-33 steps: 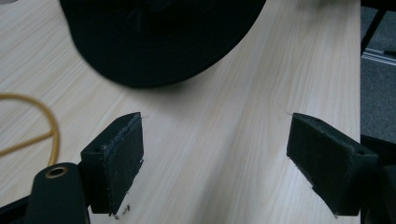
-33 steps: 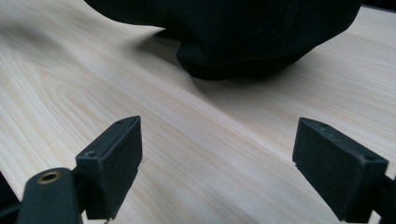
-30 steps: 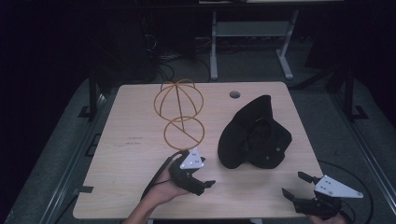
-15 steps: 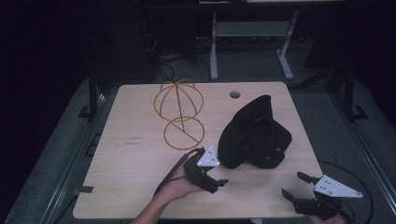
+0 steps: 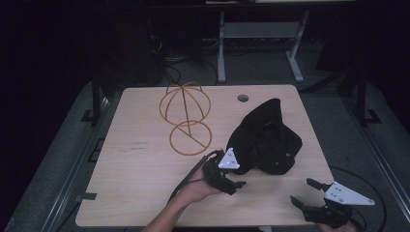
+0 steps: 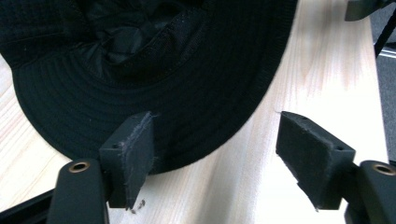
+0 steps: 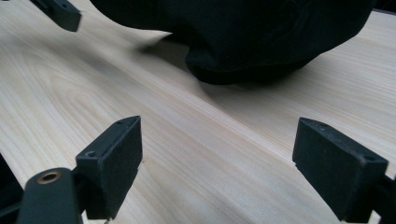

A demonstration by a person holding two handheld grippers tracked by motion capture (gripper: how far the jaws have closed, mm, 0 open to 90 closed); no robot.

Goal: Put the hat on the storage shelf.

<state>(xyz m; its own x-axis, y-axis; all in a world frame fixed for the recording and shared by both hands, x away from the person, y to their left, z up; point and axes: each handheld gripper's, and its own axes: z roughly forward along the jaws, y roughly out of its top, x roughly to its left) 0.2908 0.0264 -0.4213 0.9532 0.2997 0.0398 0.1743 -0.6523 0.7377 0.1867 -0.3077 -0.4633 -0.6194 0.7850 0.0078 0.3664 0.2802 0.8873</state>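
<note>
The left gripper [image 5: 238, 175], jaws wide but just closing, reached the black hat's [image 5: 265, 140] near brim (not yet gripped).

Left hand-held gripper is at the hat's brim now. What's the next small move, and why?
Probably ease the left hand-held gripper a little further onto the black hat, then close. Its jaws have just been closing, yet in the left gripper view they stand wide: one pad overlaps the brim, the other is over bare table, so nothing is pinched yet.
</note>
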